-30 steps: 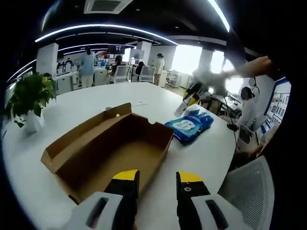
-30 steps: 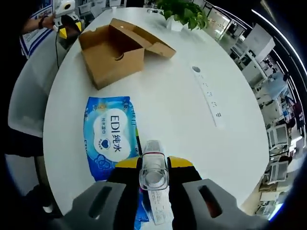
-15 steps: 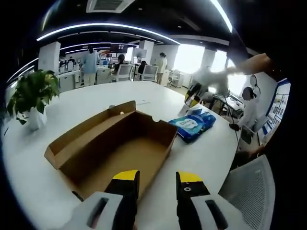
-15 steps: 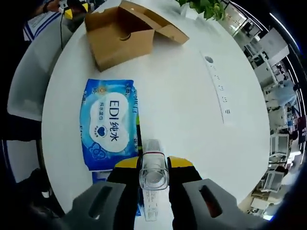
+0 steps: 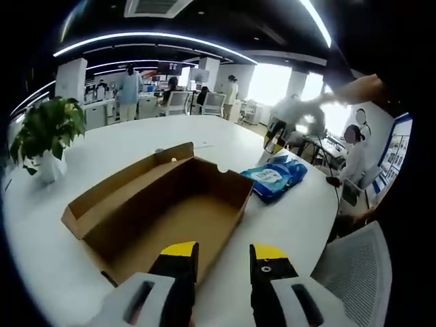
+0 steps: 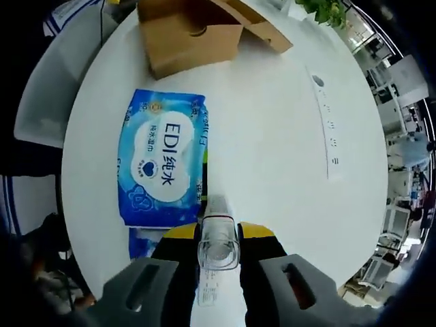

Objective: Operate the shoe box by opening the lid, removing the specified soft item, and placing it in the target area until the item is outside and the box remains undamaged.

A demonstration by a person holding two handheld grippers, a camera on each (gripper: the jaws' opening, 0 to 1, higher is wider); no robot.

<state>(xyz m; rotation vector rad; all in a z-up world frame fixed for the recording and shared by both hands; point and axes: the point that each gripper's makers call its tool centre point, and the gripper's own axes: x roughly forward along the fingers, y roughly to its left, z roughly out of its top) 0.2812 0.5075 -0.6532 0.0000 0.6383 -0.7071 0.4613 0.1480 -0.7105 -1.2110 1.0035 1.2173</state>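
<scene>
Left gripper view: my left gripper [image 5: 223, 262] hangs with jaws parted, nothing between them, just short of the open box [image 5: 163, 211] on the white surface [image 5: 286, 218]. Beyond the box, ahead-right of my jaws, lies the blue wipes pack [image 5: 276, 178]. Right gripper view: my right gripper [image 6: 218, 238] is clenched on a clear bottle [image 6: 218, 242]; the wipes pack [image 6: 163, 167] lies just ahead-left, the box [image 6: 194, 34] farther ahead.

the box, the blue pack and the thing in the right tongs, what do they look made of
The box looks like plain brown cardboard, matt, with folded flaps. The blue pack looks like soft glossy plastic film, printed and slightly crinkled at its edges. The item clamped in the right tongs looks like clear plastic, see-through with a white label; what it is I can't tell.
</scene>
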